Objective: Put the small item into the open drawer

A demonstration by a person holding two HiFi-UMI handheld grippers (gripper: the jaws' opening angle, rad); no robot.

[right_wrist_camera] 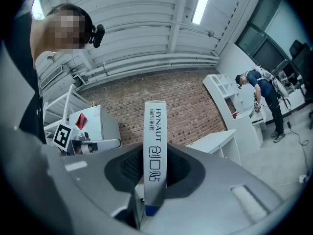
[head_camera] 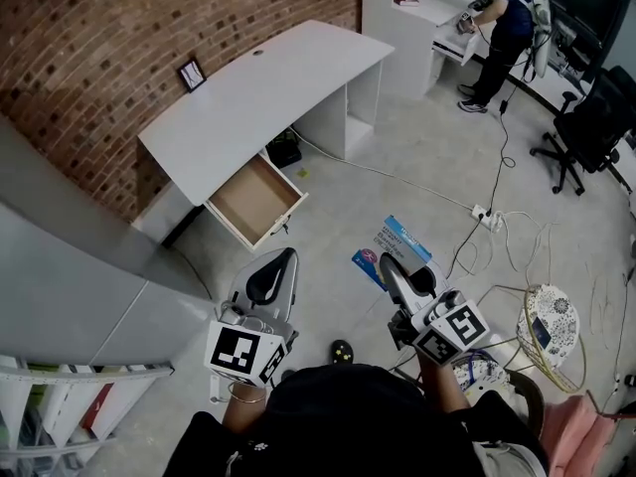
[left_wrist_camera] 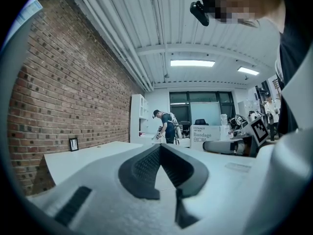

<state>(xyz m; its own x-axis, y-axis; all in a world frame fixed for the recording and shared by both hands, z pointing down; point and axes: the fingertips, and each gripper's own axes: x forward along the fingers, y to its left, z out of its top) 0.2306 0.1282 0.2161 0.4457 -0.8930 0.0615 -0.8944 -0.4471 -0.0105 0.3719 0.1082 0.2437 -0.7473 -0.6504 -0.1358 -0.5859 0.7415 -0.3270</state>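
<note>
The right gripper (right_wrist_camera: 155, 156) is clamped on the narrow sides of a flat white-and-blue cardboard bandage box (right_wrist_camera: 155, 126), which stands upright between the pads. The left gripper (left_wrist_camera: 160, 150) has its jaws together on nothing.

The box is best carried level, then lowered inside the pale wooden open drawer (head_camera: 253, 199) before the grip loosens.

Only the head view shows that drawer, under the front edge of the white desk (head_camera: 258, 92) and well apart from the box. Only the right gripper view shows the pinch.
</note>
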